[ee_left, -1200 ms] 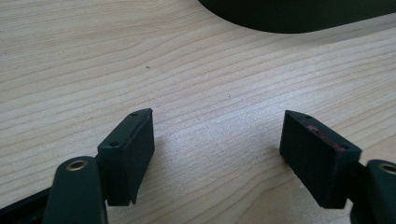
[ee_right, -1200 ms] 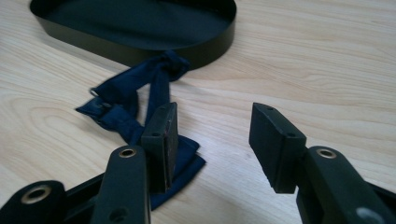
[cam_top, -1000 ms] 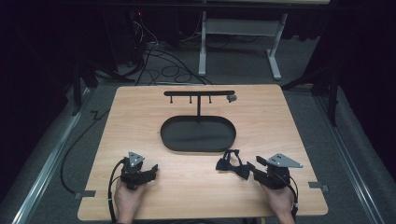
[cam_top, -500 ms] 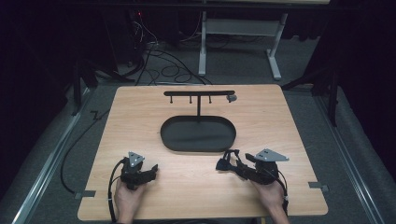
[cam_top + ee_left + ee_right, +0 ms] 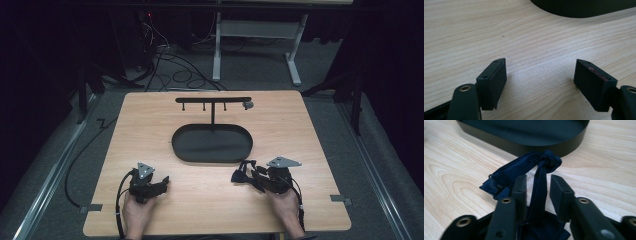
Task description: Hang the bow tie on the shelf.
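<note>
A dark blue bow tie (image 5: 243, 173) lies on the wooden table just in front of the black oval tray (image 5: 180, 150). My right gripper (image 5: 254, 179) points left at it. In the right gripper view its jaws straddle a narrow strip of the bow tie (image 5: 548, 160) below the knot, with a small gap on each side, so the right gripper (image 5: 537, 182) is open. My left gripper (image 5: 164, 182) rests at the front left of the table. Nothing sits between the widely parted jaws of the left gripper (image 5: 540, 67), which is open over bare wood.
A black T-shaped hanger stand (image 5: 213, 100) with small pegs rises behind the tray, a small grey piece (image 5: 247, 105) at its right end. The tray's wall (image 5: 524, 145) is close ahead of the right jaws, and its edge (image 5: 584, 7) lies beyond the left jaws. Cables lie on the floor behind.
My right gripper has slid a little left, further over the bow tie. The left gripper has stayed where it was.
</note>
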The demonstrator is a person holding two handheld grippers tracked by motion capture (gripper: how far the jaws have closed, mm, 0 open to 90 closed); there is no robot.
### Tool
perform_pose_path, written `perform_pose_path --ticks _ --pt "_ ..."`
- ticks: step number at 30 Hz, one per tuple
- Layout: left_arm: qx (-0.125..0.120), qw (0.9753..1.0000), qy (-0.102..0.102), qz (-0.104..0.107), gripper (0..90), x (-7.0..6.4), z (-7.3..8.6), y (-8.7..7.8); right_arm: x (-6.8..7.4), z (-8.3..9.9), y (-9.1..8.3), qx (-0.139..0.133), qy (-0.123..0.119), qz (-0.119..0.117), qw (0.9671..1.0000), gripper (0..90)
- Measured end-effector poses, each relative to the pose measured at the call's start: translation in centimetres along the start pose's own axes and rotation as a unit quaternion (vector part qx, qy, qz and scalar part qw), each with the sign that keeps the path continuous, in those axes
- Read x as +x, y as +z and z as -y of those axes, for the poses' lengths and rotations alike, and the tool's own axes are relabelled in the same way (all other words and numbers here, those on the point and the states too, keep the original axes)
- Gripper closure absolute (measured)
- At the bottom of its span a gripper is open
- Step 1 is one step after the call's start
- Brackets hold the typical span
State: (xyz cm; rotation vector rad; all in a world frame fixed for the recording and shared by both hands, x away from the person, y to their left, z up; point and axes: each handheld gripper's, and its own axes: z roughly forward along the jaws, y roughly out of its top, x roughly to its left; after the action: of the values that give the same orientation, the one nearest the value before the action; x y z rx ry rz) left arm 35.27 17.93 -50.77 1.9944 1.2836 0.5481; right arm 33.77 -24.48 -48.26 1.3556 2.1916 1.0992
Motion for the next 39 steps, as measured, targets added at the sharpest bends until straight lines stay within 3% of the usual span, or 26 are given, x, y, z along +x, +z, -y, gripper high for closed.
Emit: perform_pose_path --ticks 7,11,39 --pt "0.000 1.0000 0.000 0.000 26.9 0.0 0.0 0.0 0.1 0.1 0.2 0.002 -0.001 -0.002 1.0000 86.6" --pt "0.000 1.0000 0.000 0.000 26.8 0.0 0.0 0.0 0.3 -0.1 0.0 -0.001 -0.005 0.002 1.0000 89.2" --pt "0.000 1.0000 0.000 0.000 26.8 0.0 0.0 0.0 1.0 -3.2 -2.7 -0.047 -0.050 -0.002 0.9976 89.7"
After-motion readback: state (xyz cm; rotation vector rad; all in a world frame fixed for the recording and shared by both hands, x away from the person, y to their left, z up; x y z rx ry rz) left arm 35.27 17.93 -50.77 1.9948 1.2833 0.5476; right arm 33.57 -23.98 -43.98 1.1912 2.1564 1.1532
